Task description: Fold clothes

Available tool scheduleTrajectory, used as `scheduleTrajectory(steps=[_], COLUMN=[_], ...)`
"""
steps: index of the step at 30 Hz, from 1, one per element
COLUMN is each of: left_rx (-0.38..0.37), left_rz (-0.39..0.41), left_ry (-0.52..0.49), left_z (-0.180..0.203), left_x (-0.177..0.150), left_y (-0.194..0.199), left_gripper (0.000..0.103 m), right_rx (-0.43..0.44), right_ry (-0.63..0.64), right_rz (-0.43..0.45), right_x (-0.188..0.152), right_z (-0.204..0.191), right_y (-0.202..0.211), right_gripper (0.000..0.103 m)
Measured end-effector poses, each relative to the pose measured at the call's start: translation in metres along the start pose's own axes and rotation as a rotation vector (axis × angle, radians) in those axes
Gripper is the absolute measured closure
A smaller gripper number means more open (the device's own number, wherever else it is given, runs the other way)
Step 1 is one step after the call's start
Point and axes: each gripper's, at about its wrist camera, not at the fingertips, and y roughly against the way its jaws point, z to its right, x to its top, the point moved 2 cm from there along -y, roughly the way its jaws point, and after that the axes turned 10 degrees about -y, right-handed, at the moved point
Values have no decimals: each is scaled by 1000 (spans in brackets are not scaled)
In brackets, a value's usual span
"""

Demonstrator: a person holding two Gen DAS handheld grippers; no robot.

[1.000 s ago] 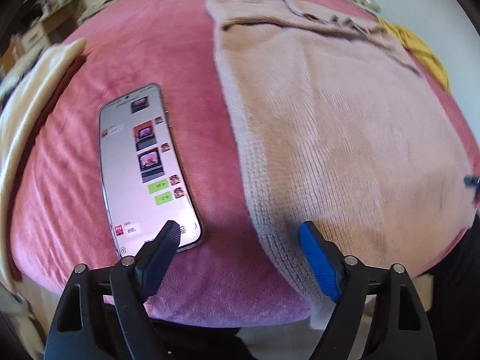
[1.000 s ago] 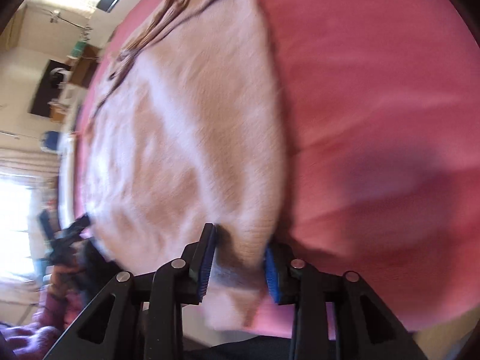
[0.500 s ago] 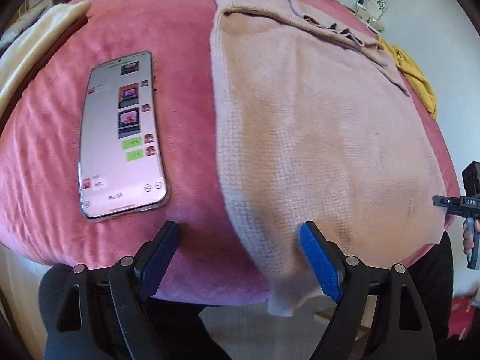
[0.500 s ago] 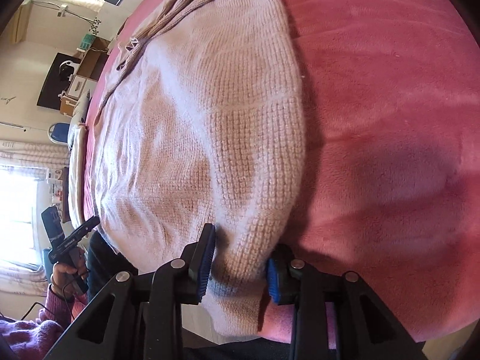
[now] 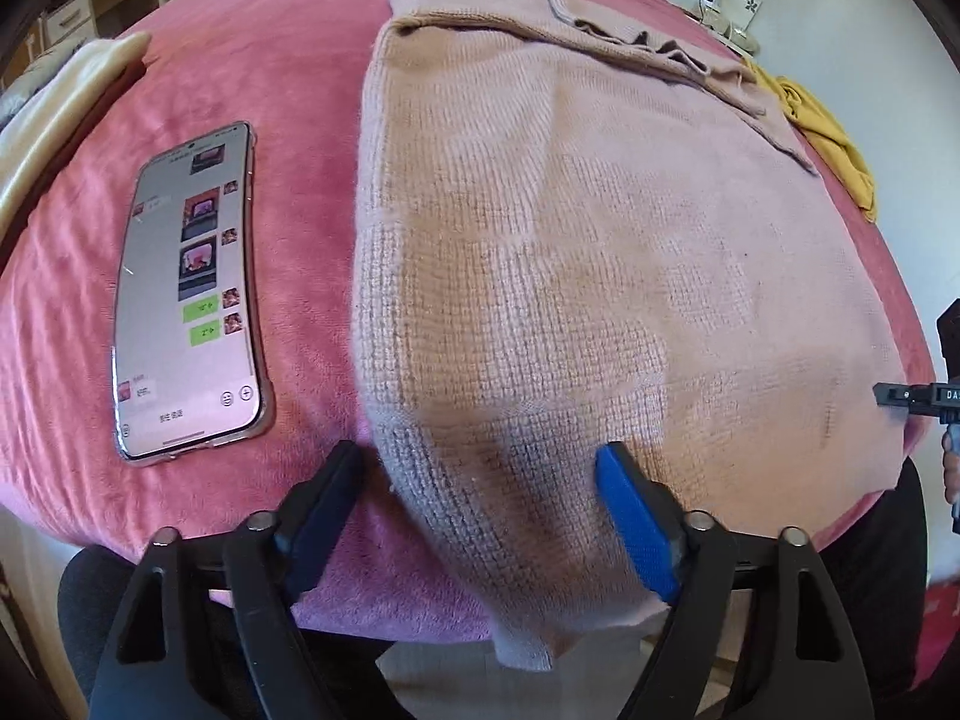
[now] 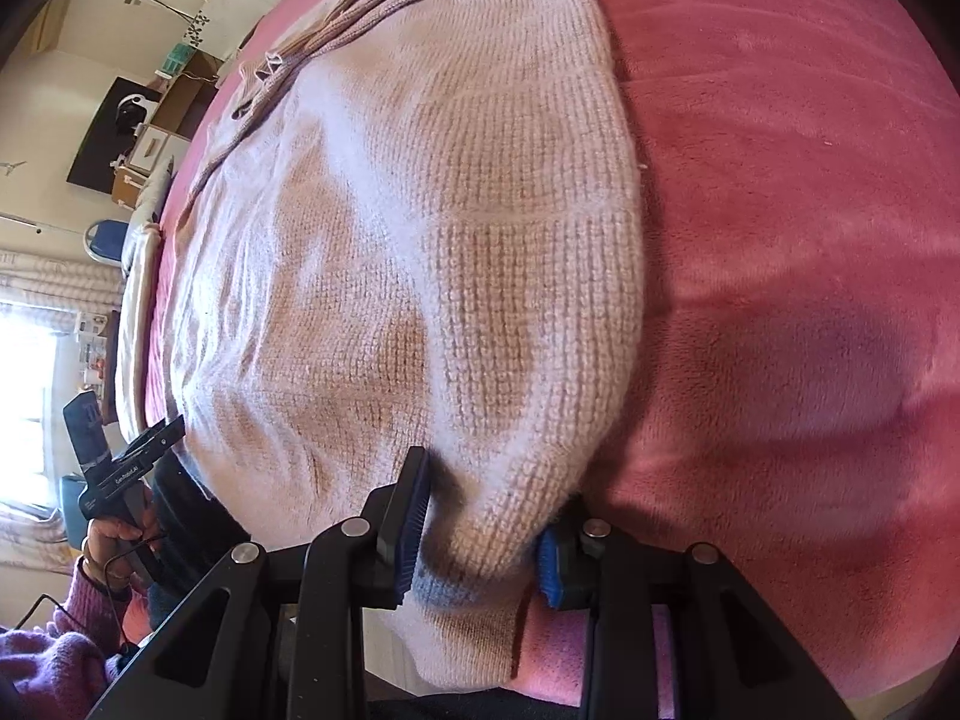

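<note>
Two hand-held grippers meet the sweater point(image 5: 570, 276) at its near hem, one at each corner. The left hand-held gripper point(image 5: 480, 516) stands wide around the left corner; the right hand-held gripper point(image 6: 480, 522) is narrow and pinches the right corner. From the hem, the sweater runs lengthwise away over the bed point(image 5: 288, 60). No containers are visible; a phone point(image 5: 189, 294) lies left of the sweater.

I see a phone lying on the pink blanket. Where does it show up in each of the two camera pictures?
Left wrist view: the phone lies screen up on the pink blanket, left of the beige sweater and apart from it.
Right wrist view: the phone is not in it.
Shared landmark: the beige sweater, whose near hem sits between the fingers of each tool in its own view.
</note>
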Motion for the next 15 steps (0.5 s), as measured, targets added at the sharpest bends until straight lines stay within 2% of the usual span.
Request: scheduleTrajectory(steps=[1, 2, 3, 4, 6, 7, 12, 15], left_rx=[-4, -8, -15, -31, -66, -86, -189, -304], left_rz=[-1, -2, -3, -7, -15, -22, -39, -25], left_ry=[4, 8, 13, 18, 28, 30, 77, 176], left_z=[-2, -4, -6, -6, -8, -8, -28, -45], left_x=[0, 1, 1, 3, 6, 8, 6, 20], left_y=[2, 4, 6, 6, 7, 5, 24, 34], left_gripper=[38, 47, 58, 64, 85, 92, 96, 96], right_rx=[-14, -16, -7, 6, 37, 61, 225, 331], right_ry=[8, 17, 26, 29, 19, 10, -54, -96], right_rz=[3, 3, 2, -2, -15, -18, -16, -10], right_x=[-1, -2, -2, -3, -3, -2, 18, 31], right_z=[0, -1, -3, -5, -9, -10, -16, -19], right_y=[1, 1, 1, 1, 1, 3, 21, 33], right_gripper=[79, 90, 95, 96, 96, 96, 96, 96])
